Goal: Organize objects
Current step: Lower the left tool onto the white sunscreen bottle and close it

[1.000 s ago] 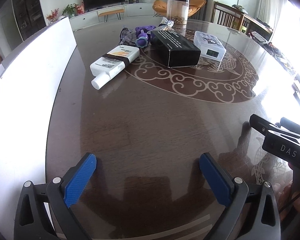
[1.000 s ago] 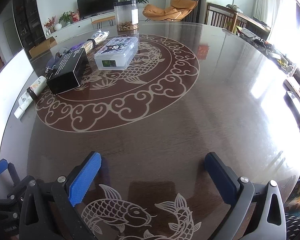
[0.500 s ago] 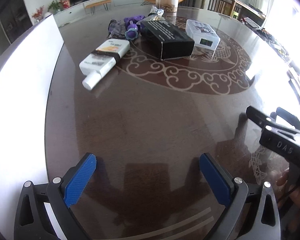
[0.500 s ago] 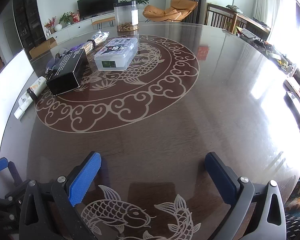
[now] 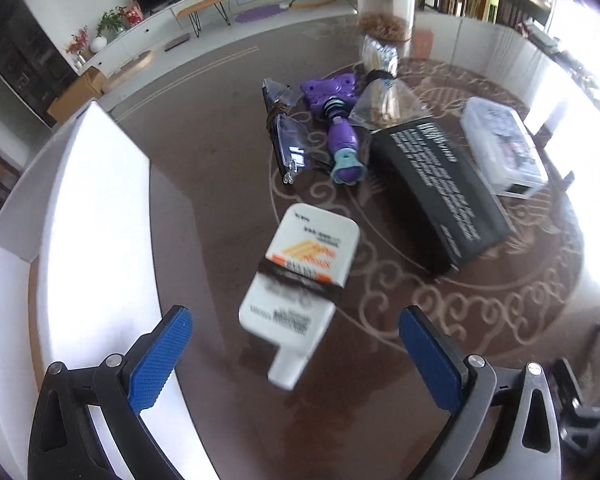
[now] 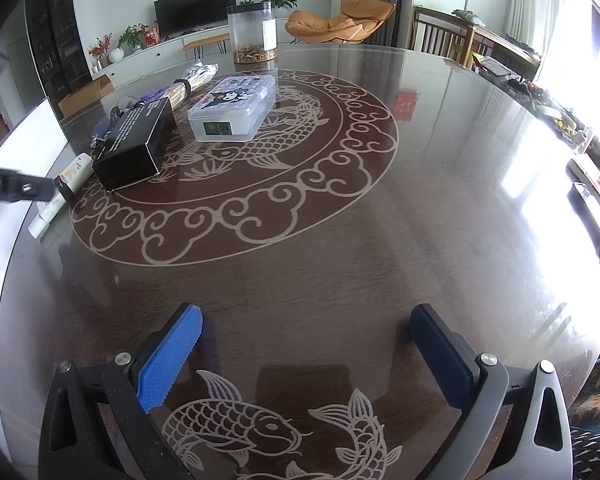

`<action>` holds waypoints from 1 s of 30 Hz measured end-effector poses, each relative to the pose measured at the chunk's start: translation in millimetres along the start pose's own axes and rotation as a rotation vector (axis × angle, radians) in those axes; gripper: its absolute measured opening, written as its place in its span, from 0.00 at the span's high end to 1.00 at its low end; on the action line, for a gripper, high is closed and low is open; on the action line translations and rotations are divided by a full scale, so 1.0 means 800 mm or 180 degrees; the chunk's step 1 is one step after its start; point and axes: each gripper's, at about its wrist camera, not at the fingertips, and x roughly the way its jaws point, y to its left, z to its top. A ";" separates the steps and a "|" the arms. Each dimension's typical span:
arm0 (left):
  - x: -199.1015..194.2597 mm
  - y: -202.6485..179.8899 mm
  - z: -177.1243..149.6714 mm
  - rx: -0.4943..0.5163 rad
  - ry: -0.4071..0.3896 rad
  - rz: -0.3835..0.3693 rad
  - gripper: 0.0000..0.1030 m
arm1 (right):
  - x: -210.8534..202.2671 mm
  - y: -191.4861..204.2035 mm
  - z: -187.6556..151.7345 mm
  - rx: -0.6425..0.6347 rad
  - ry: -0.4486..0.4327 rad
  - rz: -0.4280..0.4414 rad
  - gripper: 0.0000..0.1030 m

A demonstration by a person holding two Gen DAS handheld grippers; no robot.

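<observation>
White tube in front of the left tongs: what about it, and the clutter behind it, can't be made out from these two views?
- White tube: label text is motion-blurred in the left wrist view; in the right wrist view the left tool's body crosses it.
- Purple toy: right wrist view shows only a sliver behind the black box.
- White bin: overexposed, its inside unreadable, cut off by the frame edge.

Count of items on the bench:
- One white tube, lying flat.
- One black box.
- One clear lidded case with a cartoon print.
- One purple toy.
- One clear pouch.
- One bagged bundle of sticks.
- One tall clear canister, far side.
- One white bin, left edge.

Total: eight items. Claws in view: two.
</observation>
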 end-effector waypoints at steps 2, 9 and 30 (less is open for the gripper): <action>0.017 -0.001 0.008 0.0004 0.0086 -0.0003 0.00 | 0.000 0.000 0.000 0.0001 0.0000 0.0001 0.00; 0.047 0.010 0.020 -0.0286 0.0177 -0.0406 0.00 | 0.000 0.000 0.000 0.0002 -0.0001 -0.0001 0.00; 0.007 0.007 -0.003 -0.0441 -0.0335 -0.0320 0.47 | 0.002 0.001 0.001 0.0004 -0.0003 -0.0003 0.00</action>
